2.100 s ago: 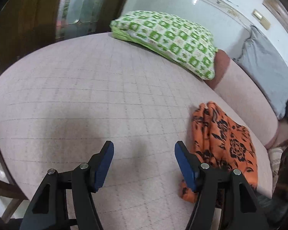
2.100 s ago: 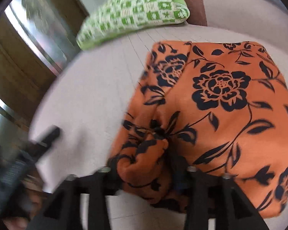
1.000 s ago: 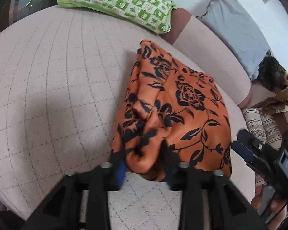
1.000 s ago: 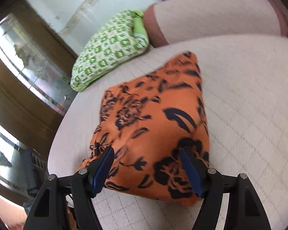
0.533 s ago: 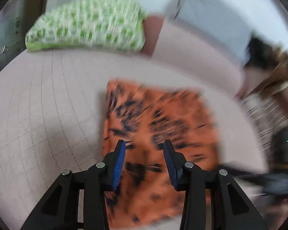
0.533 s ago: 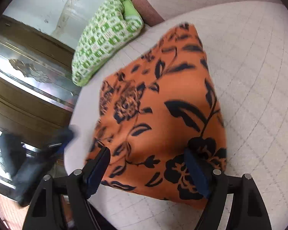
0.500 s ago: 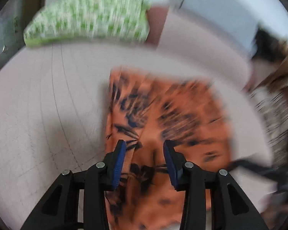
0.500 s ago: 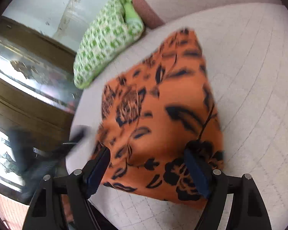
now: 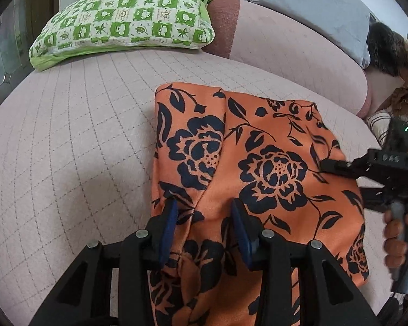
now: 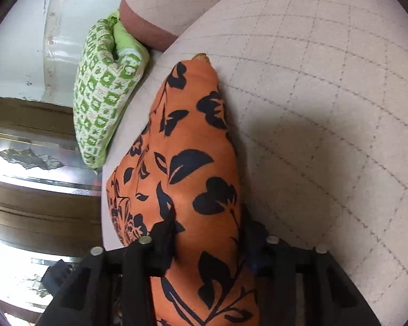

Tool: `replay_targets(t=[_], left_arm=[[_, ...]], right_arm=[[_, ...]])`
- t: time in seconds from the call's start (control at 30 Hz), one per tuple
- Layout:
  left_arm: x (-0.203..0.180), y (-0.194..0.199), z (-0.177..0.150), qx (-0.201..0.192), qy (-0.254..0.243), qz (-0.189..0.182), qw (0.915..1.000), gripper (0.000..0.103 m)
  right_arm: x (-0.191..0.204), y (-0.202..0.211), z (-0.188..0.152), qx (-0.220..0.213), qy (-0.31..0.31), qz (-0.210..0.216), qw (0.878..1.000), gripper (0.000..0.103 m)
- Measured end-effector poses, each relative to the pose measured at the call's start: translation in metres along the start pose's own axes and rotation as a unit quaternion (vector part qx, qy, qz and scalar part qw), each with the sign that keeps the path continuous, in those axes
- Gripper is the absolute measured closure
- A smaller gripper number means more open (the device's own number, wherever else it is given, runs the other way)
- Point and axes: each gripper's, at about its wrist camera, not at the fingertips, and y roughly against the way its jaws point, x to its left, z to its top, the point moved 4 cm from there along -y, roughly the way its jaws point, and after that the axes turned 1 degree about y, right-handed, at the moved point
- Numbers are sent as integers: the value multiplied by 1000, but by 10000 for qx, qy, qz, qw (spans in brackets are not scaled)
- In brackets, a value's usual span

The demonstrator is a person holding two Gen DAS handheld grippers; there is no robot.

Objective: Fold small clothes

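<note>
An orange garment with a dark floral print (image 9: pixel 258 168) lies folded on the pale quilted cushion (image 9: pixel 76 146). My left gripper (image 9: pixel 204 225) straddles a raised fold at the garment's near left edge, blue pads on either side of the cloth. The right gripper (image 9: pixel 326 165) shows in the left wrist view at the garment's right edge, held by a hand. In the right wrist view the garment (image 10: pixel 193 163) runs between the fingers of my right gripper (image 10: pixel 209 233), which are closed on its edge.
A green and white checked pillow (image 9: pixel 127 21) lies at the far left of the cushion. A grey cushion (image 9: pixel 321 8) and a dark furry thing (image 9: pixel 386 51) sit behind the pink backrest (image 9: pixel 285 49). A wooden cabinet with glass (image 10: pixel 27 168) stands beside the cushion.
My right gripper has closed from wide open onto the garment's edge. My left gripper has settled with its pads around the near left fold.
</note>
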Motion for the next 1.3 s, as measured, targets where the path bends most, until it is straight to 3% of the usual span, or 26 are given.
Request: replay_targets(t=[0.1,0.17,0.23,0.3,0.47,0.67,0.9,0.93,0.97,1.03,1.1,1.13,1.17,1.2,1.27,1.3], left_arm=[[1,-3,1,20,75,-70,9999,61],[2,-3,1,34,89,-115,9999,61],[2,-1,0,21,69,-102,9999,61],[3,-1,0,32,112,-144,9998,61],[6,-3,2,44,146,-182,9997,61],[5,0,1,31,136,-167,9998,61],[4,-1,2,53,117,-181,9998,61],[3,-1,2,54,114,-187,9997,61],[4,0,1,41,109,-185,9998,61],[5,0,1,42,113,-201,9997,61],[5,-1,1,52,123,-223,9997,61],[4,-1,1,55,124,-226,9997,61],[4,1,1,47,110,-244,9996,61],[6,6,2,32,97,-281,9996,61],[15,36,5,-310,257,-620,9973,59],[22,50,5,-496,343,-759,9953,48]], right_arm=[[17,9,-4,-207,308,-147,9992,64],[-5,-4,-4,6,-136,-235,9996,54],[-13,1,-7,-81,-505,117,9986,49],[-6,9,-13,-129,-406,-43,9991,38],[15,37,-41,-206,99,-216,9995,31],[5,43,-72,-74,0,-279,9996,30],[-11,26,-80,132,26,-614,9980,34],[-10,26,-81,100,93,-511,9986,51],[-5,31,-82,53,93,-428,9990,60],[10,42,-87,-171,322,-499,9981,63],[-3,33,-89,60,14,-471,9989,62],[-13,26,-89,226,-222,-393,9987,54],[-20,28,-89,196,-475,-149,9986,52],[-17,33,-89,150,-472,-104,9987,49],[1,52,-90,-57,51,-479,9988,39],[11,62,-89,-202,304,-604,9975,39]])
